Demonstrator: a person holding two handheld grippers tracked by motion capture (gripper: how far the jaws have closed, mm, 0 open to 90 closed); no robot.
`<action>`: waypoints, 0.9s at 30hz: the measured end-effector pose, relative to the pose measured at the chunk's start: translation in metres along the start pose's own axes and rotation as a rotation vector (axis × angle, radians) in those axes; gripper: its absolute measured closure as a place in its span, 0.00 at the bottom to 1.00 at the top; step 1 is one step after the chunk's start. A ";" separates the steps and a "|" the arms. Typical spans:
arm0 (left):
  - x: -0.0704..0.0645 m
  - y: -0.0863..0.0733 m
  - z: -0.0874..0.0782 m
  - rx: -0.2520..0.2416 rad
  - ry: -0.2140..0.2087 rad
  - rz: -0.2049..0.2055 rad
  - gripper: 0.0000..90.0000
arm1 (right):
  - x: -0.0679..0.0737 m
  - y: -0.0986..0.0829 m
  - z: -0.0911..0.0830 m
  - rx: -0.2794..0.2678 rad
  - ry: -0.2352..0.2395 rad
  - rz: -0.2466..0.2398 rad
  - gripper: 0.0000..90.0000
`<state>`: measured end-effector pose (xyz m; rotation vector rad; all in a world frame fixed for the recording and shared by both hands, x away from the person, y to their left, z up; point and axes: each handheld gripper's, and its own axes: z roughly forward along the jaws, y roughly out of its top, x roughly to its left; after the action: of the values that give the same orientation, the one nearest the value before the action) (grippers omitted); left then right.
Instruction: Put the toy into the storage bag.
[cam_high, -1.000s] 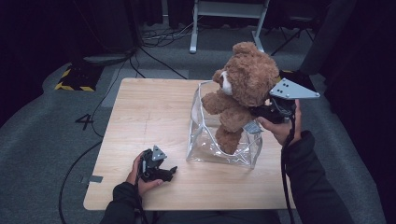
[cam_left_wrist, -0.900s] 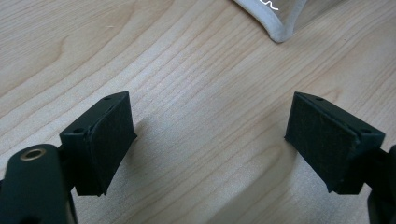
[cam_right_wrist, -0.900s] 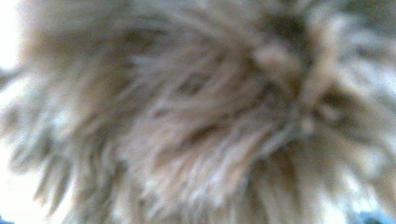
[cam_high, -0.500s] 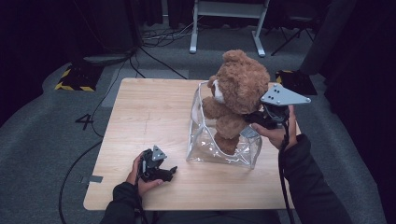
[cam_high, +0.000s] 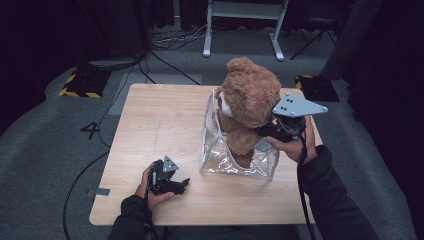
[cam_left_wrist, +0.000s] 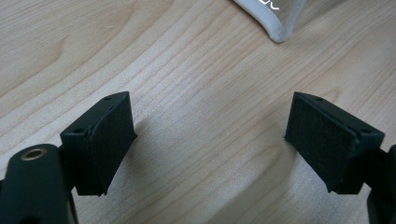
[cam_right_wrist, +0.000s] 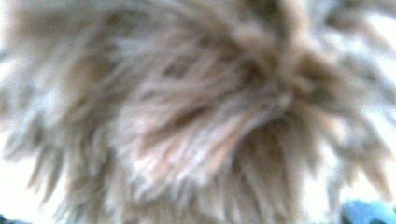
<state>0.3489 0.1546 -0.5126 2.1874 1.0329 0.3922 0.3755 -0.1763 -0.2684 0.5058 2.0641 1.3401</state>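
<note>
Your right gripper (cam_high: 270, 131) holds a brown teddy bear (cam_high: 248, 107) by its back, upright over a clear plastic bag (cam_high: 235, 155) on the right half of the wooden table (cam_high: 150, 125). In the right gripper view its camera is pressed so close to the fur (cam_right_wrist: 196, 116) that the jaws are buried; judging by the way the bear hangs from that hand, they are clamped on the plush.

The bear's long axis runs nearly straight up and down, head well above the bag's rim, legs already down inside the clear walls, with the feet apparently close to the bottom. The bag's mouth lies directly beneath the bear, so the move ahead looks like a plain descent, not a sideways carry. The bear's body is about as wide as the opening, and the soft near wall of the bag stands just beside your right hand; either could catch or fold inward as the toy goes down.

Your left gripper (cam_high: 167, 181) rests low on the table near the front edge, left of the bag and apart from it, jaws spread wide and empty. In the left gripper view, bare wood lies between the two black pads (cam_left_wrist: 109, 140), and a corner of the bag (cam_left_wrist: 278, 21) shows just ahead. That hand is the nearer one for steadying the bag's left wall. The table around the bag is otherwise uncluttered.
</note>
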 end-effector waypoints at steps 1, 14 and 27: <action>0.000 0.000 0.000 0.000 0.000 0.000 0.17 | 0.001 0.000 0.002 0.003 0.007 0.003 0.53; 0.000 0.000 0.000 0.000 0.000 0.001 0.18 | -0.005 -0.018 0.015 0.042 0.027 0.043 0.52; 0.000 0.000 0.000 -0.001 -0.001 0.000 0.18 | 0.004 -0.021 0.026 0.082 0.064 0.045 0.52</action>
<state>0.3488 0.1545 -0.5127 2.1867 1.0312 0.3912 0.3908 -0.1651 -0.2959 0.5548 2.1795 1.3172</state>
